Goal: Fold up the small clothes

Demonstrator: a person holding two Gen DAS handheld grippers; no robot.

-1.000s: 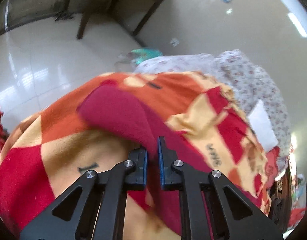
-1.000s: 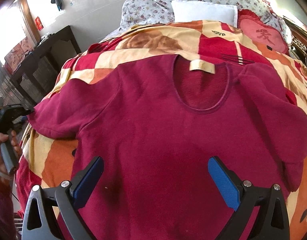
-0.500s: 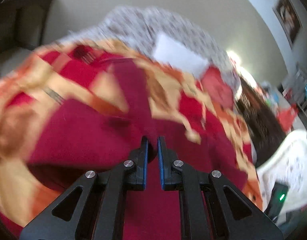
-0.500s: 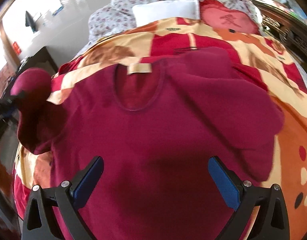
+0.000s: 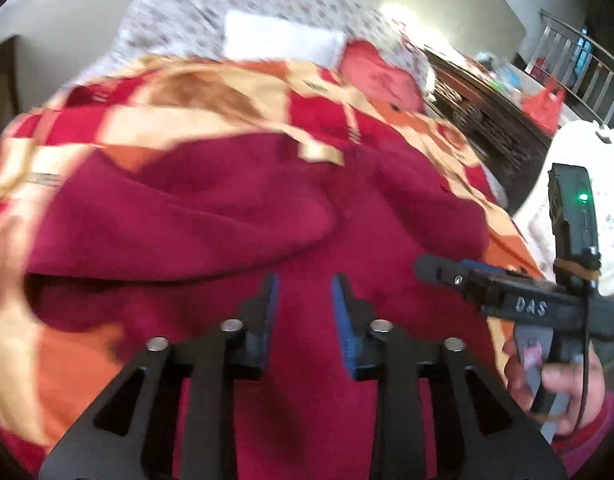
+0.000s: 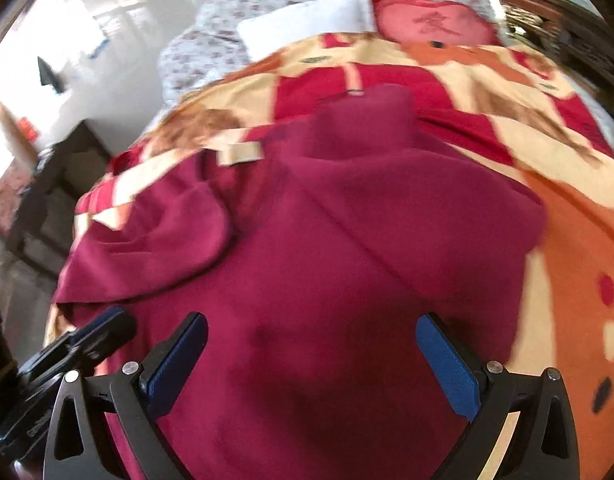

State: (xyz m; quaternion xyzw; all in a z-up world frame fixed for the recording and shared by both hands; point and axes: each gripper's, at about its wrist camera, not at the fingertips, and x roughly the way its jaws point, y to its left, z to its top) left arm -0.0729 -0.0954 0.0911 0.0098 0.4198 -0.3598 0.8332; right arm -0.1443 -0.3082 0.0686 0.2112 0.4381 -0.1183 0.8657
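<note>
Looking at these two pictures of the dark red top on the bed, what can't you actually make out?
- Left wrist view: the blanket pattern and the top folds are smeared by motion blur.
- Both views: the top's lower hem is cut off by the bottom edge and the tongs.
- Right wrist view: the neck label is too blurred and small to read.
- Right wrist view: the left tongs are cut off at the edge.

Shirt (image 6: 347, 280): soft, matt maroon cloth with a fleecy nap.
Neck label (image 6: 241, 153): pale woven cloth.
Blanket (image 6: 567, 220): plush printed cloth, orange, red and cream.
Gripper frames: matt black plastic, shiny metal bolts.
Pads (image 6: 447, 364): ribbed blue, rubbery.
Floor (image 5: 59, 32): glossy tile.
</note>
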